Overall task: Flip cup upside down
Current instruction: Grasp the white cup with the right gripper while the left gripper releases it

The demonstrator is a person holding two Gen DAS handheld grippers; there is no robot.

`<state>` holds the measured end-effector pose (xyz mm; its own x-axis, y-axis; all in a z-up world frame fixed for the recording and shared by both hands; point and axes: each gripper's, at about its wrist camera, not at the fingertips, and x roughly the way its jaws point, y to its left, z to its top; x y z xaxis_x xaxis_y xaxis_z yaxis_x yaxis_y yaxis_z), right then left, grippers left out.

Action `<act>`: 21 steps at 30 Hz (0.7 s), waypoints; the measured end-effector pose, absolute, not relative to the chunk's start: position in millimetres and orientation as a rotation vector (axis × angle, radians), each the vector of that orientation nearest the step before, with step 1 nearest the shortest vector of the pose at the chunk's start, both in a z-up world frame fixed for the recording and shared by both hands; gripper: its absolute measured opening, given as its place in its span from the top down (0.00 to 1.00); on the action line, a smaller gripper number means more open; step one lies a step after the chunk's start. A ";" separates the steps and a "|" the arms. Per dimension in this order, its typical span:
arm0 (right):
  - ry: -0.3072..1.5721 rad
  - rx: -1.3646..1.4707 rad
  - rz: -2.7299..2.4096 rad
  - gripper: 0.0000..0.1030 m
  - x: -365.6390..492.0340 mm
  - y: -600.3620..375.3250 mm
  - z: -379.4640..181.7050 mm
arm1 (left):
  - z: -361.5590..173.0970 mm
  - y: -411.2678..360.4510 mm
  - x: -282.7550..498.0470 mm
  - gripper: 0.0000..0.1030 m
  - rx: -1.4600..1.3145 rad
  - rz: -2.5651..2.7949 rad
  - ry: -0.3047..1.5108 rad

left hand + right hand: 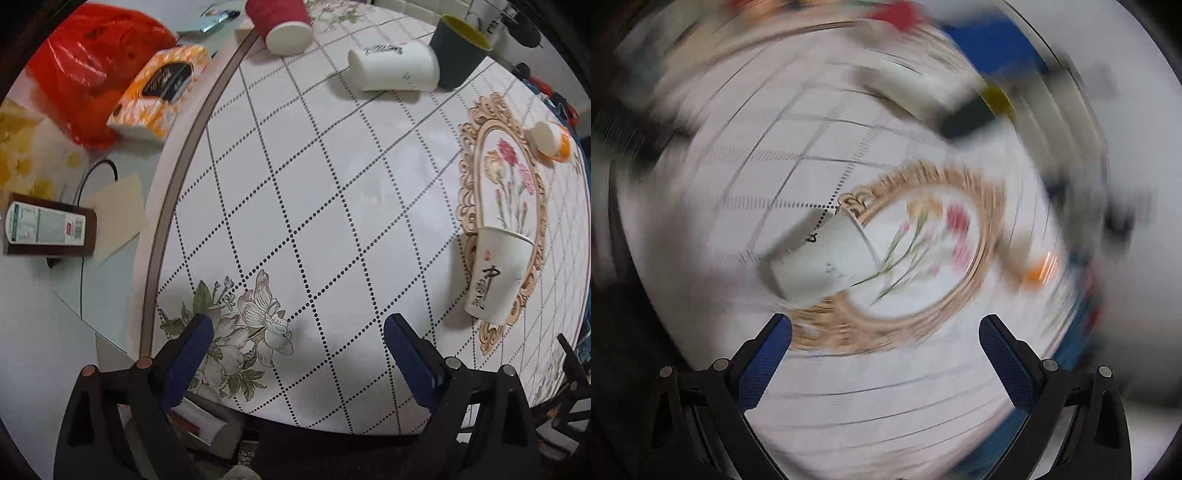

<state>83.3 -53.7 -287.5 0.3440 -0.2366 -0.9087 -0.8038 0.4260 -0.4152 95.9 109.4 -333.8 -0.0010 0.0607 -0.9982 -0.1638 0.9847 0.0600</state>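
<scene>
A white paper cup with black calligraphy (pixel 496 273) stands upside down on the gold-framed flower print (pixel 504 192) at the right of the round table. It also shows in the blurred right wrist view (pixel 820 258), just ahead of my right gripper (pixel 886 332), which is open and empty. My left gripper (pixel 297 332) is open and empty over the table's near edge, left of that cup. Other cups stand upside down farther back: a red one (pixel 280 22), a white one (pixel 395 68) and an orange one (pixel 552 142). A dark green cup with a yellow inside (pixel 461 50) stands mouth up.
Left of the table lie a red plastic bag (pixel 92 66), an orange tissue pack (pixel 159 92), a brown box with a white label (pixel 48 229) and a black cable (pixel 99 173). The table's brown rim (pixel 173 206) curves along the left.
</scene>
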 end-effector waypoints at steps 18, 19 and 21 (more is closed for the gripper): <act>-0.101 -2.655 1.399 0.04 20.6 -97.1 -385.3 | -389.0 109.4 92.0 0.07 -0.209 0.255 1.634; -0.135 -2.664 1.419 0.04 21.0 -97.3 -387.7 | -391.6 110.1 91.2 0.07 -0.211 0.256 1.638; -0.175 -2.677 1.448 0.04 24.4 -93.4 -392.2 | -396.4 111.9 88.6 0.07 -0.209 0.261 1.644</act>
